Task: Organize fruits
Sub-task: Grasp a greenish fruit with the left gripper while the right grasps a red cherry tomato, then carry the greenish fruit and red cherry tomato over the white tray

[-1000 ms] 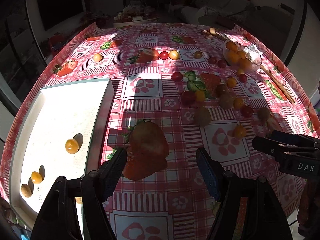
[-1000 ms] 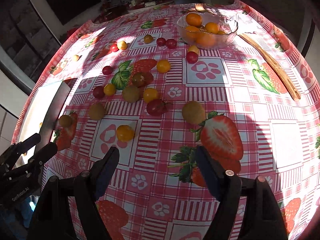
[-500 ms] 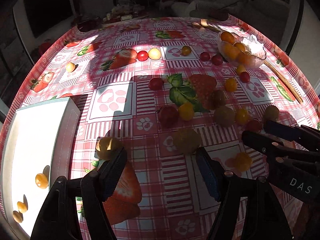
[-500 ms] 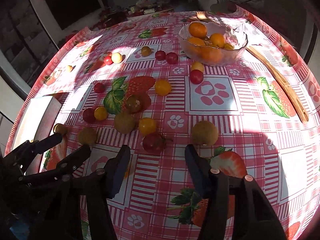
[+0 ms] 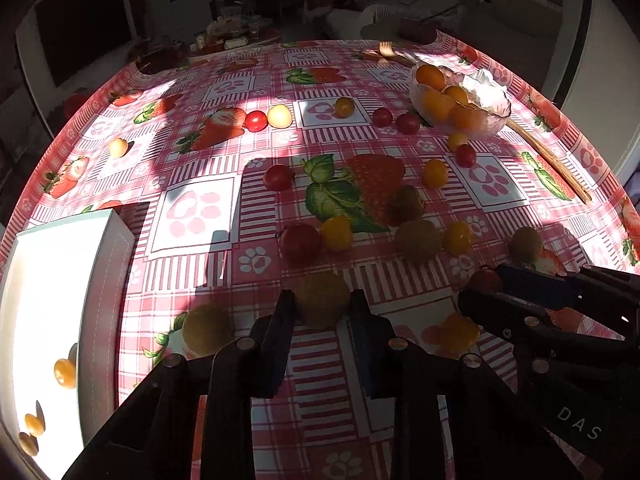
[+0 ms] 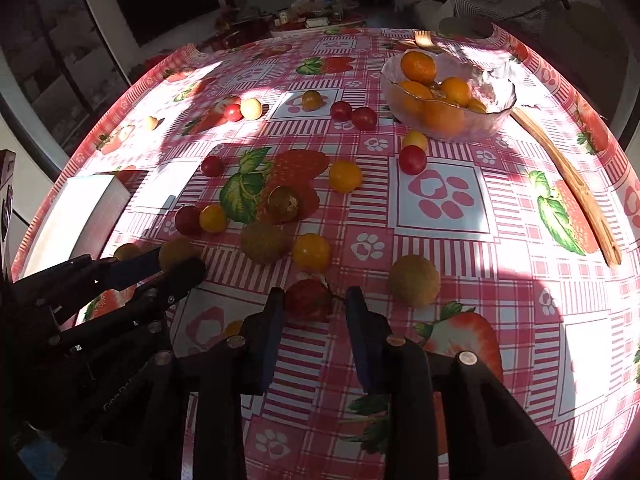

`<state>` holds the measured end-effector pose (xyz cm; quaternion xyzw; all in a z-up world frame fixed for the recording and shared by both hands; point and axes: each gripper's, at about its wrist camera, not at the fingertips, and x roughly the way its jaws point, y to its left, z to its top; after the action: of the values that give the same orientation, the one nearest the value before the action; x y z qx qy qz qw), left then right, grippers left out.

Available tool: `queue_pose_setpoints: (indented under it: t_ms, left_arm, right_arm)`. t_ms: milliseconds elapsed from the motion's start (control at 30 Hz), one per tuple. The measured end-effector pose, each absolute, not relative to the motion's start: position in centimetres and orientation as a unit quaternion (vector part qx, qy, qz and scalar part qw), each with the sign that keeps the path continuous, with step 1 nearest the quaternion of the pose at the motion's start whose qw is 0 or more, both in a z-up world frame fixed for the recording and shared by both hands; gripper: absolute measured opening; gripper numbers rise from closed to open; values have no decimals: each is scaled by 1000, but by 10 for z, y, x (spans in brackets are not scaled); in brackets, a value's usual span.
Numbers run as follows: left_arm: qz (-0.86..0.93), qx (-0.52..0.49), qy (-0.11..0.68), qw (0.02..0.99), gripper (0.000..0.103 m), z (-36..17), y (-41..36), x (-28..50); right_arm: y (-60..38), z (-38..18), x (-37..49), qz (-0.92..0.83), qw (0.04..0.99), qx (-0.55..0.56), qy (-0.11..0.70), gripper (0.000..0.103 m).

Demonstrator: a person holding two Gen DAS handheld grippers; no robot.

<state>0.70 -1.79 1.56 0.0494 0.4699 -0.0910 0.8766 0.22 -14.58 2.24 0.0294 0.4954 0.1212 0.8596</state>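
Observation:
Many small fruits lie scattered on a pink strawberry-print tablecloth [image 5: 200, 216]. My left gripper [image 5: 322, 300] stands with its jaws closed in around a brownish-green kiwi-like fruit [image 5: 322, 298], touching or nearly touching it on both sides, low on the table. My right gripper [image 6: 314, 300] has its jaws closed in around a dark red tomato [image 6: 308, 298]. The right gripper also shows in the left wrist view [image 5: 480, 284] beside that tomato. A white tray [image 5: 44, 300] at the left holds three small yellow fruits [image 5: 65, 372].
A glass bowl [image 6: 492, 116] of oranges stands at the far right, with a wooden stick [image 6: 568, 180] beside it. Another brownish fruit [image 6: 414, 280] lies right of the right gripper. Red and yellow tomatoes [image 6: 346, 176] dot the middle.
Both grippers have moved forward into the fruit cluster and their jaws have narrowed. The left now brackets the brownish fruit and the right brackets the dark red tomato.

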Motion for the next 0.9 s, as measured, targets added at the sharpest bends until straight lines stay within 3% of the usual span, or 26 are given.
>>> queue_pose_setpoints:
  t_ms: [900]
  left_arm:
    - [-61, -16, 442, 895, 30, 46, 46, -83]
  right_arm:
    - [-144, 42, -65, 134, 852, 46, 504, 34]
